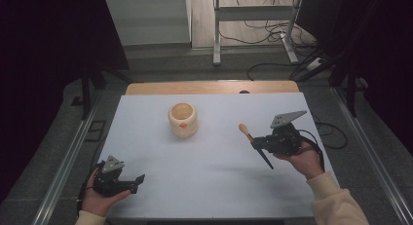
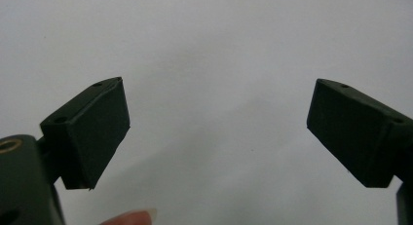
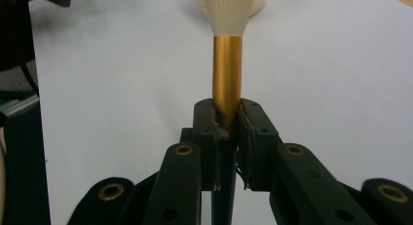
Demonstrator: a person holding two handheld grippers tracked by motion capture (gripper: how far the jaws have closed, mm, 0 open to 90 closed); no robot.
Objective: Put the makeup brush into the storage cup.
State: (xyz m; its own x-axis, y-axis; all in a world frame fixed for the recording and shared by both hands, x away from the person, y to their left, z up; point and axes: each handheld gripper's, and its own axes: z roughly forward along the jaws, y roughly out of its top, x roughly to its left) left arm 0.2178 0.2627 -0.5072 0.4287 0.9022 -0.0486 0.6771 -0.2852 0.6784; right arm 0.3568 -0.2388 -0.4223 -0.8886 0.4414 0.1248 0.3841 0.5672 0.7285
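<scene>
The right tool (image 3: 227, 130) is clenched on the makeup brush (image 3: 227, 84), held above the surface (image 1: 209, 166), left tool (image 1: 134, 183) released; I'd keep the brush steady heading toward the wooden pot (image 1: 183, 120).

The left hand (image 1: 97, 198) rests low at the near left, palm up, cradling the left gripper (image 1: 138, 182), whose jaws stand wide apart and point right; a fingertip (image 2: 131, 218) shows beneath them in the left gripper view. The right hand (image 1: 303, 160), in a cream sleeve (image 1: 336, 203), holds the right gripper (image 1: 255, 143) raised at the right, pointing left, jaws clamped together.
</scene>
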